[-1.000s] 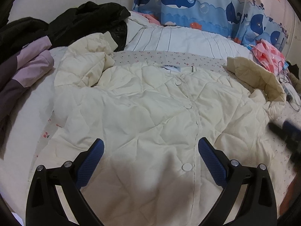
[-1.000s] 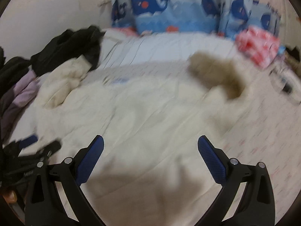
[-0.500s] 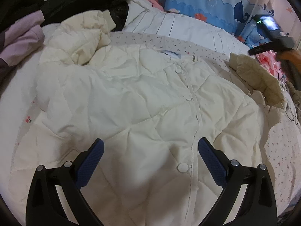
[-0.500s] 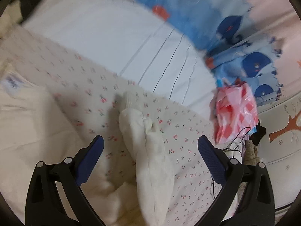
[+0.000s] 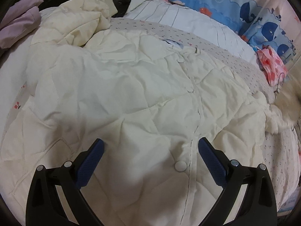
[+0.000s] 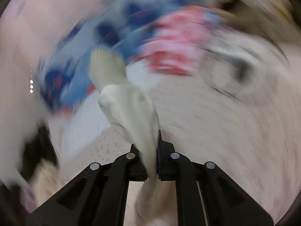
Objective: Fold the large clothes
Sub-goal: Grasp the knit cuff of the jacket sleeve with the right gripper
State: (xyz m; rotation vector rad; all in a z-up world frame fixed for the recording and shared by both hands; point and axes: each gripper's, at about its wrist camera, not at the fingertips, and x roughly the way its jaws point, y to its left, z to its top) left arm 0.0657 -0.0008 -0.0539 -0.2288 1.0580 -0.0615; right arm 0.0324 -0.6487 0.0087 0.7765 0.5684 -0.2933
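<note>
A cream quilted jacket (image 5: 143,101) lies front-up on the bed, snapped shut, collar toward the far side. Its left sleeve (image 5: 79,26) is bunched at the upper left. My left gripper (image 5: 150,156) is open and empty, hovering over the jacket's lower front near a snap button (image 5: 180,166). My right gripper (image 6: 150,150) is shut on the jacket's right sleeve (image 6: 131,109), with its ribbed cuff (image 6: 107,69) sticking up beyond the fingers. That sleeve shows as a blur at the right edge of the left wrist view (image 5: 286,101). The right wrist view is strongly motion-blurred.
The bed has a cherry-print sheet (image 5: 225,50) and a white striped quilt (image 5: 188,20). Dark and lilac clothes (image 5: 20,22) are piled at the upper left. A whale-print curtain (image 5: 235,1) hangs behind. A pink checked bag (image 5: 272,66) and cables lie at the right.
My right gripper has closed on the right sleeve and lifted it, swinging fast. My left gripper has moved slightly closer over the jacket and stays open.
</note>
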